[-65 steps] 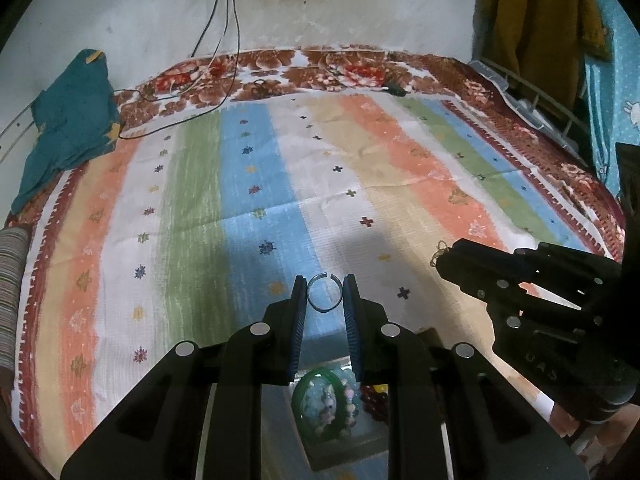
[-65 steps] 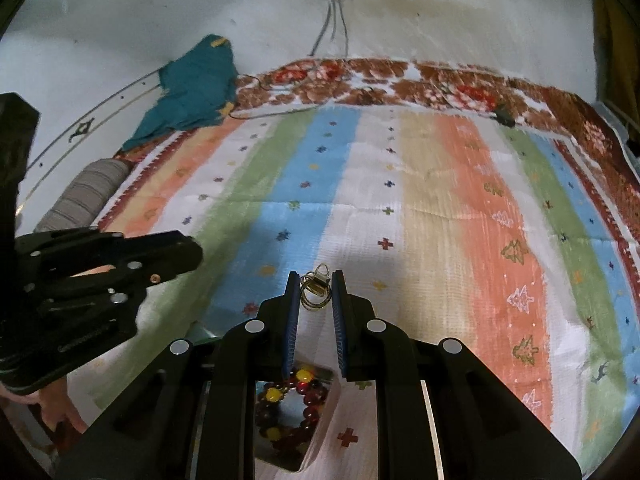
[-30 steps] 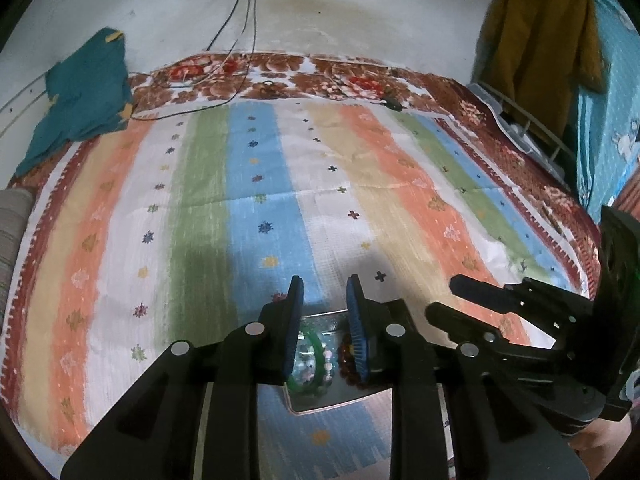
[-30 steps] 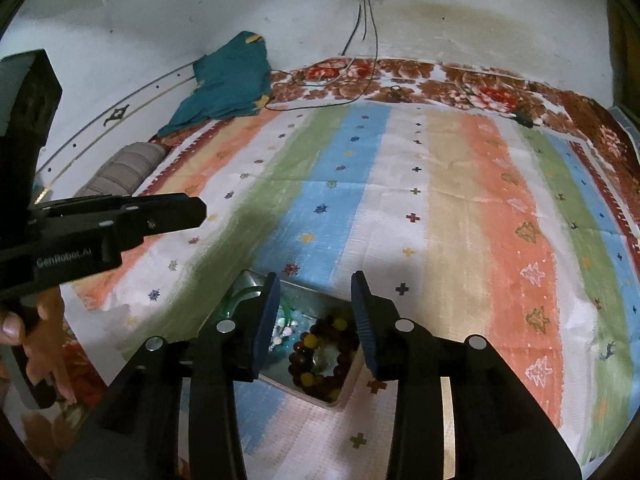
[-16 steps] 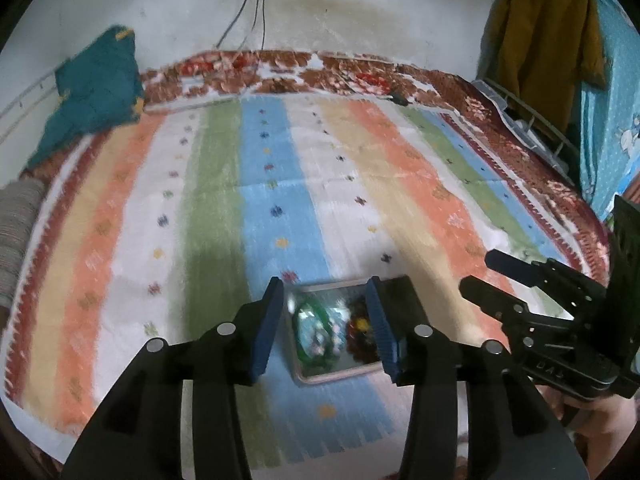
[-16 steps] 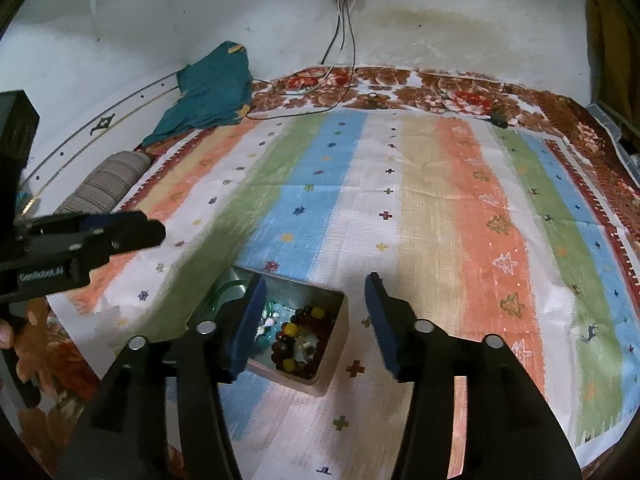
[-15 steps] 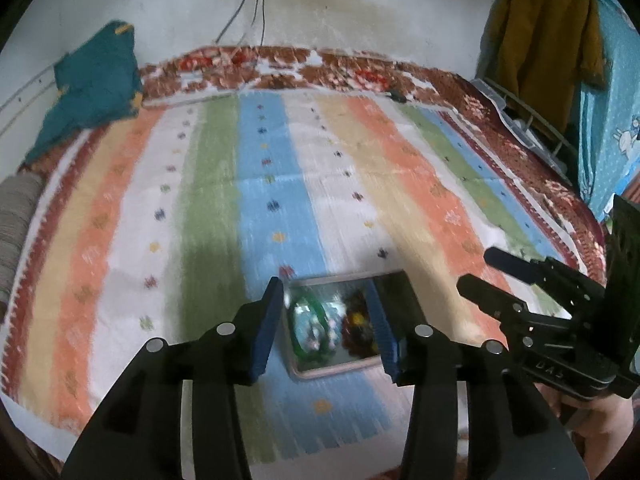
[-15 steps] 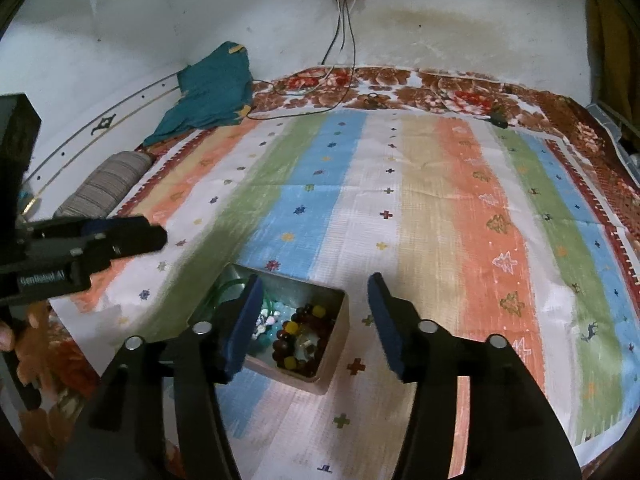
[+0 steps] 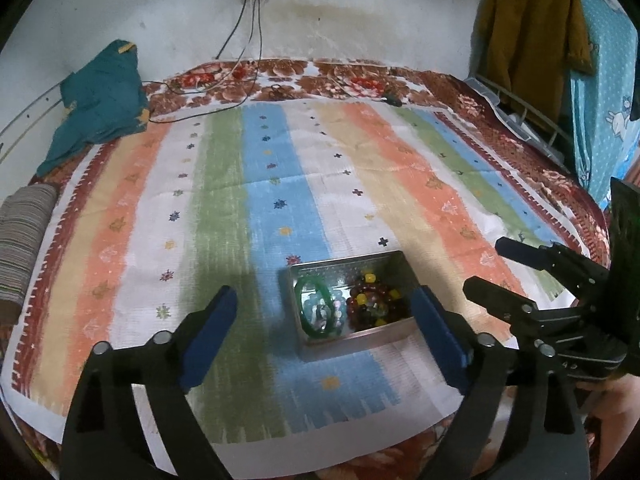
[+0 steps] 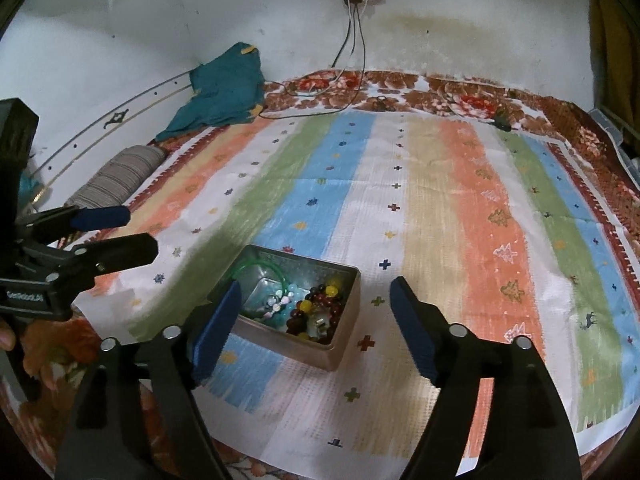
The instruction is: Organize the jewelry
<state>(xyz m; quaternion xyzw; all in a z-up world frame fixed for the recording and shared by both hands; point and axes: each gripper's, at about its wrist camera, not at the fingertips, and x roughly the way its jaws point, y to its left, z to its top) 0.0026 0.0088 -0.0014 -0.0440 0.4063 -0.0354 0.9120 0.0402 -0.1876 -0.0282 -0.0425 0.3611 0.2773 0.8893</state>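
Near the bed's front edge, on the striped sheet (image 9: 224, 208), sits the metal tin (image 9: 394, 262) with green bangle (image 9: 318, 308) and bead bracelets (image 9: 370, 300) inside. Our left claw (image 9: 324, 322) and right claw (image 10: 314, 322) both gape wide, empty. Sorting looks done, we judge; next just retreat.

One metal tin (image 9: 394, 326), one green bangle (image 9: 317, 311), two hand-held grippers (image 9: 324, 336) (image 10: 314, 320)
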